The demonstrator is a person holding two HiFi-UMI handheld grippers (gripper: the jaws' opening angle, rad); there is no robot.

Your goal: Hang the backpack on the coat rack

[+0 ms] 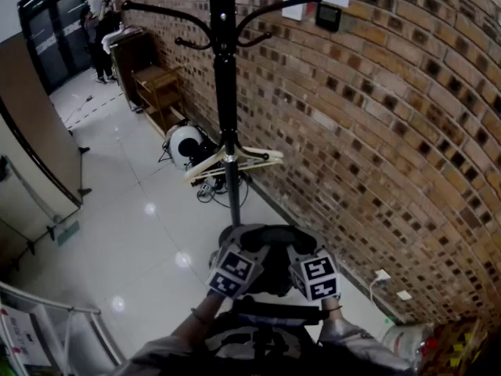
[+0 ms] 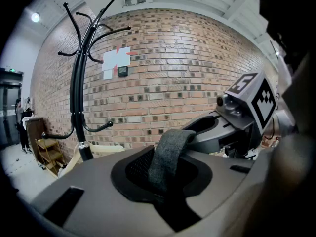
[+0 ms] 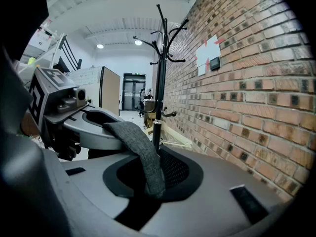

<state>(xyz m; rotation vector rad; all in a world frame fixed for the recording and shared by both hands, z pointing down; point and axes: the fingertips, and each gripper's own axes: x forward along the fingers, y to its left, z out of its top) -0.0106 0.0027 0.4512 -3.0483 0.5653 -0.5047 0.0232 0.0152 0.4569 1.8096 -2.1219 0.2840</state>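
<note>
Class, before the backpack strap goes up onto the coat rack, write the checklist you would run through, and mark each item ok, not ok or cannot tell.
1. Left gripper shut on the grey strap: ok.
2. Right gripper shut on the same strap: ok.
3. Upper hooks of the coat rack bare: ok.
4. Strap at hook height: not ok; the hooks stand well above both grippers.
5. Strap loop open wide enough to take a hook: cannot tell.
6. Lower pole free: not ok; wooden hangers sit there.
</note>
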